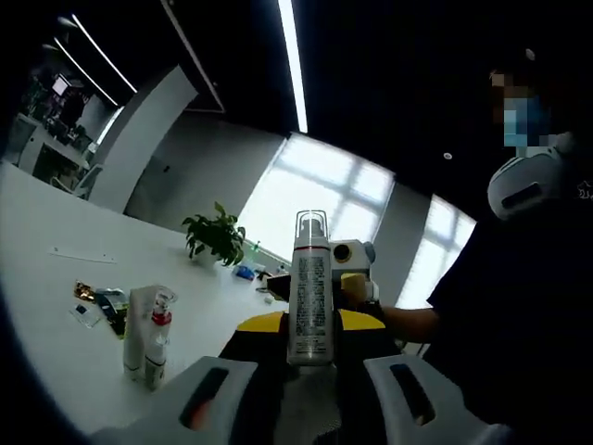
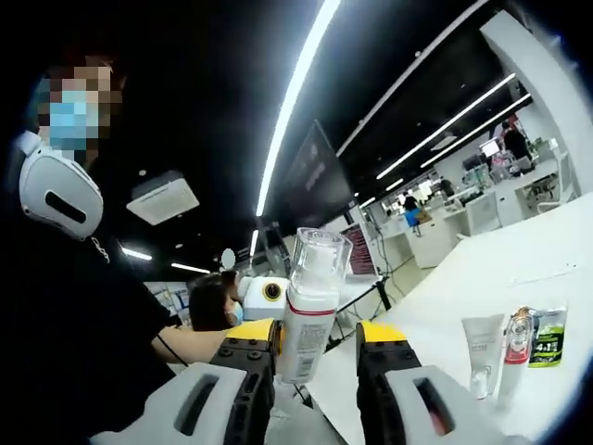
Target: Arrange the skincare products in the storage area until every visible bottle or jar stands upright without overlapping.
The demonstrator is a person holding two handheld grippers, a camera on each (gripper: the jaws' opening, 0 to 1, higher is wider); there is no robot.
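A white spray bottle [image 1: 310,297] with a clear cap and a red ring is raised above the table, upright between the yellow-tipped jaws of my left gripper [image 1: 310,324], which look shut on its lower body. In the right gripper view the same bottle [image 2: 304,320] leans against the left jaw of my right gripper [image 2: 315,338], with a gap on the other side, so that gripper is open. The two grippers face each other across the bottle. A white tube [image 1: 137,329] and a small red-collared bottle [image 1: 159,338] stand on the white table [image 1: 56,269].
Flat sachets [image 1: 100,304] lie on the table beyond the tube. A potted plant [image 1: 215,236] stands at the far edge. The tube [image 2: 482,348], red-collared bottle [image 2: 517,345] and a green sachet [image 2: 551,334] sit low right. A person in dark clothes [image 1: 528,315] stands close.
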